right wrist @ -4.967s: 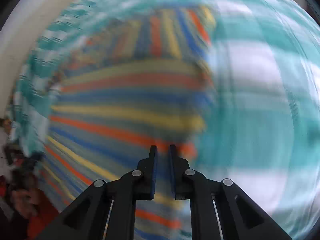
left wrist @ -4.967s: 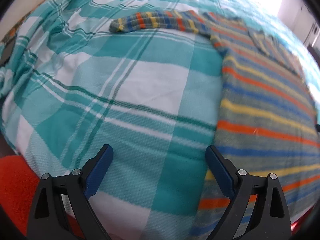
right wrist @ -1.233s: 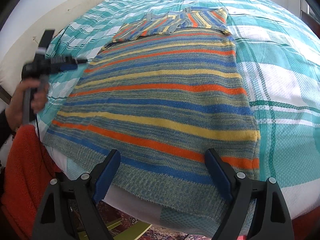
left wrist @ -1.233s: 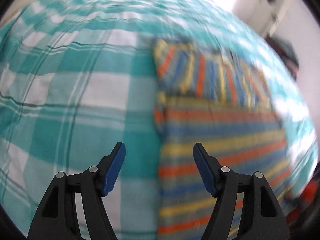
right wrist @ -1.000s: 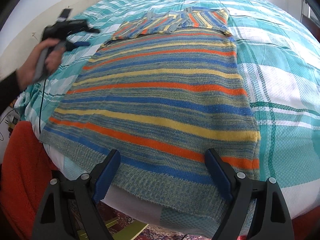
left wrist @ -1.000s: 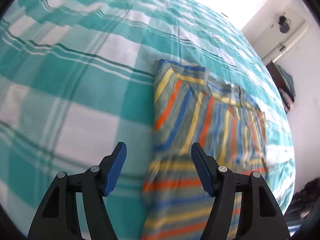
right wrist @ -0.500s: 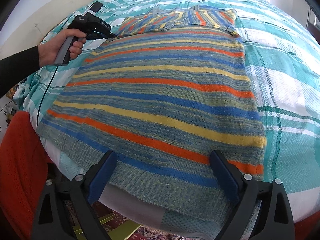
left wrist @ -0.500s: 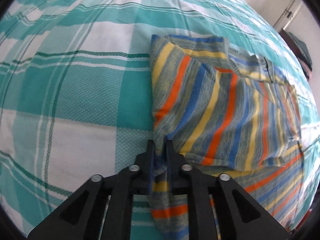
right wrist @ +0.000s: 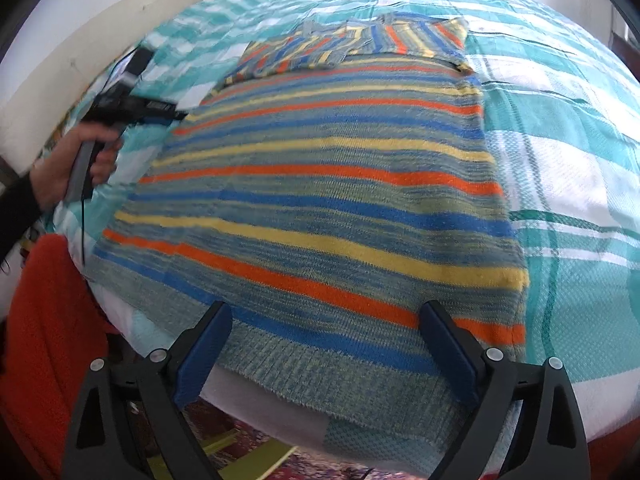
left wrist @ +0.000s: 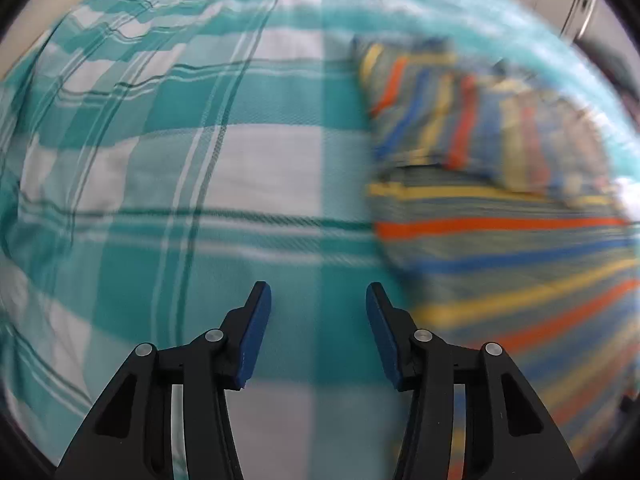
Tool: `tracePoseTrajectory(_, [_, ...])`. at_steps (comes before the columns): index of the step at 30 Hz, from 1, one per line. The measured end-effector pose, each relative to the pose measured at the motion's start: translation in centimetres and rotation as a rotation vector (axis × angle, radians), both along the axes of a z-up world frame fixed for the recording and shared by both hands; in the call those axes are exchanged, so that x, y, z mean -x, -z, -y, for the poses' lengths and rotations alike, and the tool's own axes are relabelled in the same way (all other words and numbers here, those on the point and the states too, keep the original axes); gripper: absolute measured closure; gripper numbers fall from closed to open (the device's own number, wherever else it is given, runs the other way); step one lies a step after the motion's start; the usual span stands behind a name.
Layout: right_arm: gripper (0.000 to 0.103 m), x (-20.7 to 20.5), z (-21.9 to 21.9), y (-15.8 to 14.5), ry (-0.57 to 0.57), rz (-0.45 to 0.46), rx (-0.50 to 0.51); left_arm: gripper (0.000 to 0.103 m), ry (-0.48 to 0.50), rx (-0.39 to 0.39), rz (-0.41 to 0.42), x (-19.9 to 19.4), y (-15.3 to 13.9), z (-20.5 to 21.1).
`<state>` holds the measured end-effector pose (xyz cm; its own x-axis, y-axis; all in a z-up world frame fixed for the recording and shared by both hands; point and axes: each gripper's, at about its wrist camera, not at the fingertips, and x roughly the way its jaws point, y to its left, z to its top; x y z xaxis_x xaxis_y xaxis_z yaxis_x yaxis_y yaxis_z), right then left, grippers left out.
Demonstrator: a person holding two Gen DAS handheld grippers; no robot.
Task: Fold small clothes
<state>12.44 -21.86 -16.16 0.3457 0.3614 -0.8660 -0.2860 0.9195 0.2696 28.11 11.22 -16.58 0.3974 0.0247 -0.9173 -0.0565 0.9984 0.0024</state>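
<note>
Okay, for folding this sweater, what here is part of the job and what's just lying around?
Part of the job:
striped sweater
left gripper, opening, nothing between its fingers
right gripper, open

Lying about:
plaid bedspread
orange cloth

A knitted striped sweater point(right wrist: 320, 208) in blue, yellow, orange and grey-green lies flat on the bed, hem at the near edge, both sleeves folded across its far end.
</note>
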Motion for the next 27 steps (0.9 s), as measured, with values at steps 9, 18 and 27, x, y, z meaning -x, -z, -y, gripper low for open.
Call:
tracePoseTrajectory(9, [0.017,0.0,1.4,-2.6,0.079,0.102,0.002,0.02,0.155,0.141,0.067,11.9,-2.0,7.2])
tracePoseTrajectory(18, [0.017,0.2,0.6,0.6,0.053,0.017,0.117,0.001,0.183,0.043,-0.018,15.4,2.5,10.4])
tracePoseTrajectory(27, [0.016,0.4,0.5,0.9,0.05,0.028,0.123,0.001,0.189,0.032,-0.005,15.1,3.0,10.8])
